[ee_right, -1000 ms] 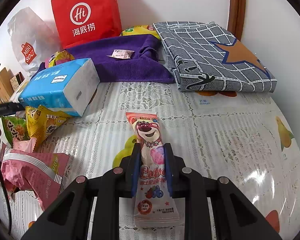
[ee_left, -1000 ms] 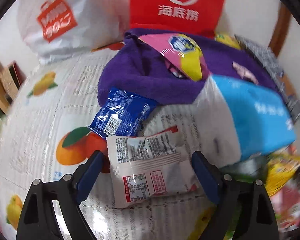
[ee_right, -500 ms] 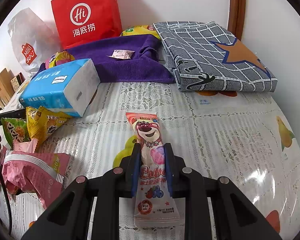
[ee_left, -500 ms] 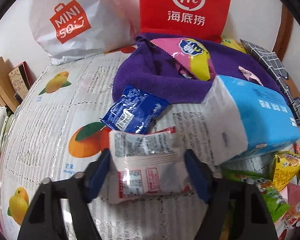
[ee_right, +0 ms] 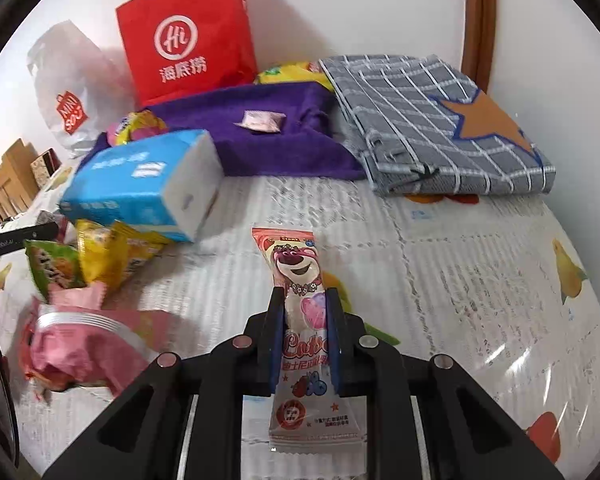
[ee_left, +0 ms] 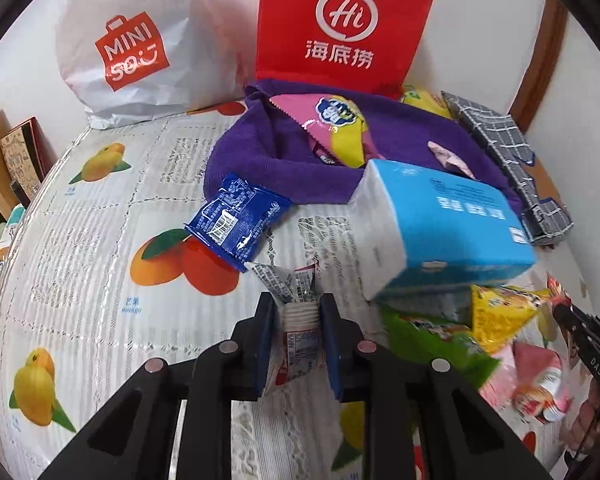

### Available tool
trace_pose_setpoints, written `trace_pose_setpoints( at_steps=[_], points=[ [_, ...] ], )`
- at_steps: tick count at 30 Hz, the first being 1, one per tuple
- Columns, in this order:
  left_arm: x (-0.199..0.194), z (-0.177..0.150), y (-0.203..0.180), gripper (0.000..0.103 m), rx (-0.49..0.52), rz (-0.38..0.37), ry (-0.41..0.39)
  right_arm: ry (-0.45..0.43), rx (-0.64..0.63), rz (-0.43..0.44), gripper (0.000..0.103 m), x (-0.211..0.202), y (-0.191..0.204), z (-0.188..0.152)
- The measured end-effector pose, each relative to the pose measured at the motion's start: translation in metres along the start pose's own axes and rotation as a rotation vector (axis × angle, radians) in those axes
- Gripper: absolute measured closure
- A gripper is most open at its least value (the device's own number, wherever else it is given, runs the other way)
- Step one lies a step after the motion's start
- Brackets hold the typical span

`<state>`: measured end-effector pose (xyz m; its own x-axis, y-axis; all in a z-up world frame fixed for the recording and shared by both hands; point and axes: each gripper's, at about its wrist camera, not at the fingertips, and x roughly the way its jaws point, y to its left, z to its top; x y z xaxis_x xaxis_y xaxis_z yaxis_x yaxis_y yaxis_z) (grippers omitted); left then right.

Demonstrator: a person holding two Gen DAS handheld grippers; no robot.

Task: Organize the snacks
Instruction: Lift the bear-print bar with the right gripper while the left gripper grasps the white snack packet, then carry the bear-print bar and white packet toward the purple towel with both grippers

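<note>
Left claw (ee_left: 299, 312) jaws just closed, now crumpling the white snack packet (ee_left: 296, 332) that earlier lay flat between them, right claw (ee_right: 305, 312) unchanged, clamped on pink bear-print snack bar (ee_right: 300, 304), fruit-print bench cloth (ee_left: 100, 248), red paper bag (ee_left: 340, 28) far against white wall.

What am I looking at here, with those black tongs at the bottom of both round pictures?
They are two hand-held claws, one in each of a person's hands, each carrying a wide-angle camera that looks along its fingers. One picture comes from the left claw, whose jaws have just closed on a white snack packet, crumpling it. The other comes from the right claw, shut on a pink bear-print snack bar. On the fruit-print tablecloth lie more snacks, a blue tissue pack, a purple towel, a grey checked cloth and a red paper bag.
</note>
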<state>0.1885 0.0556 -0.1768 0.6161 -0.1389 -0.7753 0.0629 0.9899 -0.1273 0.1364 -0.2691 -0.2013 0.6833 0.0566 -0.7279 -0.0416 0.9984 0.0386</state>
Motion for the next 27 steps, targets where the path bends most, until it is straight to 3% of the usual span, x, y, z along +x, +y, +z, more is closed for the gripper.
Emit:
trace_pose_setpoints(
  at_steps=[16,27],
  points=[
    [-0.063,-0.006,-0.017,0.081,-0.014,-0.090,-0.046,-0.039,-0.052,0.027,0.084,-0.053,0.041,0.026],
    [-0.098,0.008,-0.048,0.081,0.025,-0.105,-0.086,-0.078,-0.099,0.059,0.084,-0.082,0.070,0.056]
  ],
)
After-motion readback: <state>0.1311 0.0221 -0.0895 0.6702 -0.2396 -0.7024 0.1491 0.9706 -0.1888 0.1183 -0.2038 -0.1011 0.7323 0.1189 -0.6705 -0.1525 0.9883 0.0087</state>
